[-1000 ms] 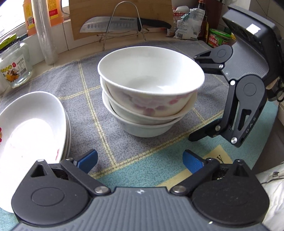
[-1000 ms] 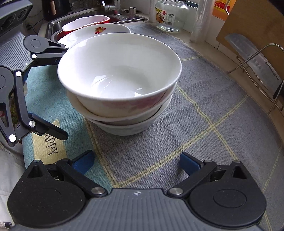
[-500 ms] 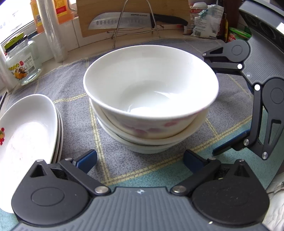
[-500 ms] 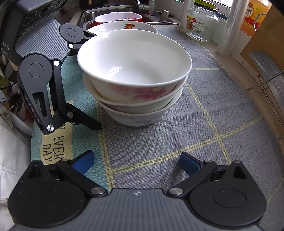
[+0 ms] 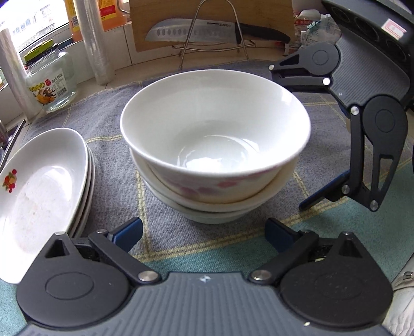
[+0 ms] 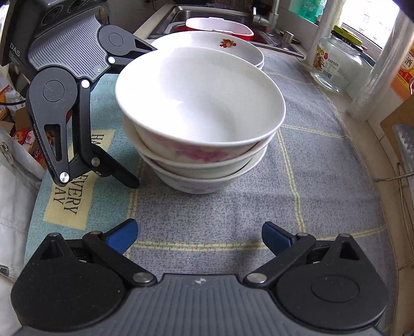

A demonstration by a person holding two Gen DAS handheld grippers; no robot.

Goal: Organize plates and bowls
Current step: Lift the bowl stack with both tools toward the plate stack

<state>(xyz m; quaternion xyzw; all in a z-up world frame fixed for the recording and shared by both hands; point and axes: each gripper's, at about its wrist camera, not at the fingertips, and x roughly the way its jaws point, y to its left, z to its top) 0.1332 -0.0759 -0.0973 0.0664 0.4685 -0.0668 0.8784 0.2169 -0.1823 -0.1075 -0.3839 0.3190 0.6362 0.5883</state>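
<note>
Three white bowls (image 5: 214, 144) are nested in a stack on the mat; the top one (image 6: 199, 103) has pink flowers outside. Left of it in the left wrist view lies a stack of white plates (image 5: 38, 186) with a red fruit motif, seen beyond the bowls (image 6: 207, 42) in the right wrist view. My left gripper (image 5: 203, 231) is just short of the stack's base, jaws closing with nothing between them. My right gripper (image 6: 199, 234) stands open and empty, a little back from the bowls. Each gripper's fingers (image 6: 113, 168) (image 5: 323, 193) show beside the stack in the other's view.
A grey and teal mat (image 6: 323, 181) covers the counter. A glass jar (image 5: 49, 80), a clear plastic roll (image 5: 98, 41) and a knife (image 5: 212, 32) on a wire rack stand at the back. A sink (image 6: 220, 15) holding a red-rimmed basin lies past the plates.
Both grippers have swung and rolled around the bowl stack. The left one has come nearer, so the bowls look larger. The bowls and plates have stayed in place.
</note>
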